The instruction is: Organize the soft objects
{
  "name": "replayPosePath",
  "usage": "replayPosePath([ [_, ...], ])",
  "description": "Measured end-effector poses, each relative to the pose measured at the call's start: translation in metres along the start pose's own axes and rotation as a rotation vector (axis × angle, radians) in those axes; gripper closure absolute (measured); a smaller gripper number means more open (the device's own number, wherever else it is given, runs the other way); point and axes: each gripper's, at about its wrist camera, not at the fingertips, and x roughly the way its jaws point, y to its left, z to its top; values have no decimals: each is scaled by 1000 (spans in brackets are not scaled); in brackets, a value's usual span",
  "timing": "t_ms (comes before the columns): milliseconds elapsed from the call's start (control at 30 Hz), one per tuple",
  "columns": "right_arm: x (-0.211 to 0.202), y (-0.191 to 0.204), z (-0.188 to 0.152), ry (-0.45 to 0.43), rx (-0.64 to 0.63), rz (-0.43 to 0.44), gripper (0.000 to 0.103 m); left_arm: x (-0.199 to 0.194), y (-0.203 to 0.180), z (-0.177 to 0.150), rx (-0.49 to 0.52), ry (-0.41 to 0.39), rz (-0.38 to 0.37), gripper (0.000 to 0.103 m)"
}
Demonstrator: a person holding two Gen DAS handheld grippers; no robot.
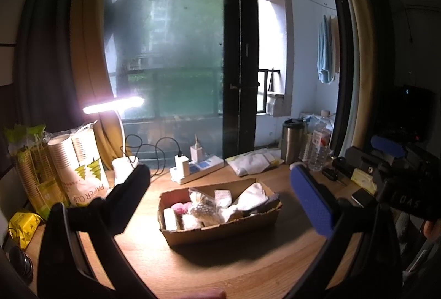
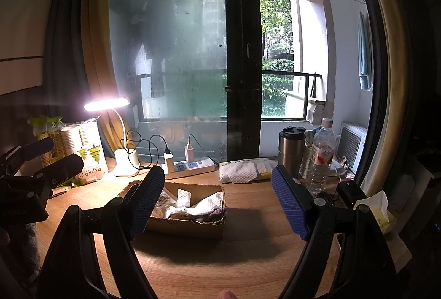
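Note:
A shallow cardboard box sits on the wooden desk and holds several soft things: white cloths, a pink puff and a spotted pouch. My left gripper is open and empty, raised above and in front of the box. In the right wrist view the same box lies between the fingers of my right gripper, which is open, empty and held above the desk. The right gripper also shows at the right edge of the left wrist view, the left gripper at the left edge of the right wrist view.
A lit desk lamp, paper cup packs, a power strip with chargers, a packet of white cloths, a steel tumbler, a water bottle and a tissue box ring the desk. A window stands behind.

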Motion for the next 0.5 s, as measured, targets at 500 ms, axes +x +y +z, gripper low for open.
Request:
replayPosePath([
  [500, 0, 0, 0, 1, 1, 1, 20, 2, -2, -2, 3, 6, -12, 1],
])
